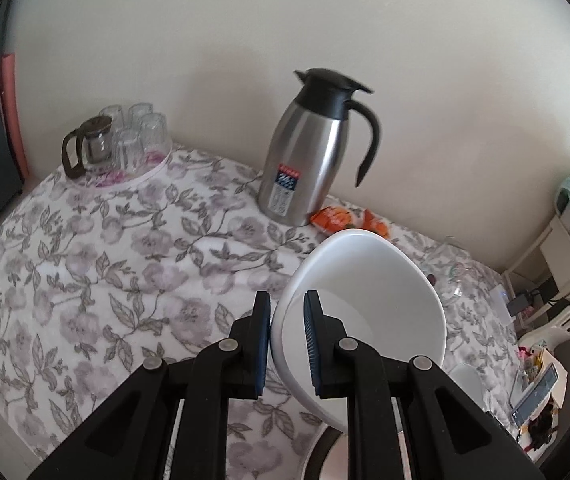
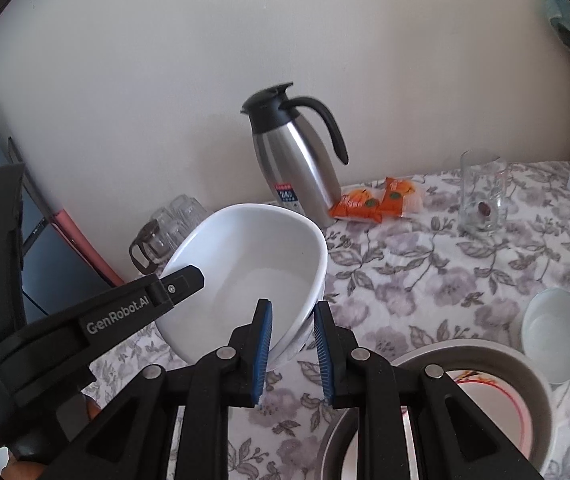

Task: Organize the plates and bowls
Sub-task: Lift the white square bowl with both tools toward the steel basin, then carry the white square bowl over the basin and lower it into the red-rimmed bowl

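A large white bowl [image 2: 253, 276] is held tilted above the floral-clothed desk [image 1: 105, 264], in front of a steel flask [image 2: 297, 160]. Its rim is clenched from opposite sides by the left gripper [image 1: 287, 344] and the right gripper [image 2: 293, 350] (both jaws grasping it).

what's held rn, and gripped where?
The large white bowl, by its rim: left gripper and right gripper each clamp one side.

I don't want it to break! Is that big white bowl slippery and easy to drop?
Probably a bit. The big white bowl looks glossy, likely glazed ceramic, so it could slip and chip. It hangs tilted, with the left gripper and right gripper each pinching only its rim. It seems stiff and fairly heavy.
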`<state>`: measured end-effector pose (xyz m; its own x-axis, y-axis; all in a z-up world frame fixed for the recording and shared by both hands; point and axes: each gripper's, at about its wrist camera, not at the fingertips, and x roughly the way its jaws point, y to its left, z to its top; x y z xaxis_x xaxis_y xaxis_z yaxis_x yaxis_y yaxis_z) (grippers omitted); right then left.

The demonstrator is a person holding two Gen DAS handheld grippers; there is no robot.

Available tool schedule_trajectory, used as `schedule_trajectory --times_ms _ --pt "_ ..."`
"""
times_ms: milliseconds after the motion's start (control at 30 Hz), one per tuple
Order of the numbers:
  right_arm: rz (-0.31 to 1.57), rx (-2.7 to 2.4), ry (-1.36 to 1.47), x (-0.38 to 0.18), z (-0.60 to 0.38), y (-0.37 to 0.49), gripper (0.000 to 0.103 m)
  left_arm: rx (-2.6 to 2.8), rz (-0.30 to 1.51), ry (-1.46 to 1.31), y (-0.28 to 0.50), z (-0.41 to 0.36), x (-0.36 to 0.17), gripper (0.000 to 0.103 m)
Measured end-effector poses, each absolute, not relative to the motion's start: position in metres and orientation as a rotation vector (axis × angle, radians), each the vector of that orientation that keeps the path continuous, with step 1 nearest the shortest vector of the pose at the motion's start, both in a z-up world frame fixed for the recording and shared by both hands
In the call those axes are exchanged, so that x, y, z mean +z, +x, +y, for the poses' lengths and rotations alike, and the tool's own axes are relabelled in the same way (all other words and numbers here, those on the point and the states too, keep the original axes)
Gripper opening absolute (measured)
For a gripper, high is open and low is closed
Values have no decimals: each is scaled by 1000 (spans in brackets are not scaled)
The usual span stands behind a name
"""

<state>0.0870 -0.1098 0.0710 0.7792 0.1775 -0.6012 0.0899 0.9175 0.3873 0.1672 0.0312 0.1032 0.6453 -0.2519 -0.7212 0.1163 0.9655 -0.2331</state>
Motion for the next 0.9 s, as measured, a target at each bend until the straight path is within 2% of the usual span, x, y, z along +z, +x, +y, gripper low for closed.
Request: schedule_trajectory --times_ms 433,900 --pt "652 -1 417 92 -145 48 23 -293 845 -138 135 -5 114 17" --pt "700 -55 409 78 -163 9 23 -361 894 -128 102 -27 97 17"
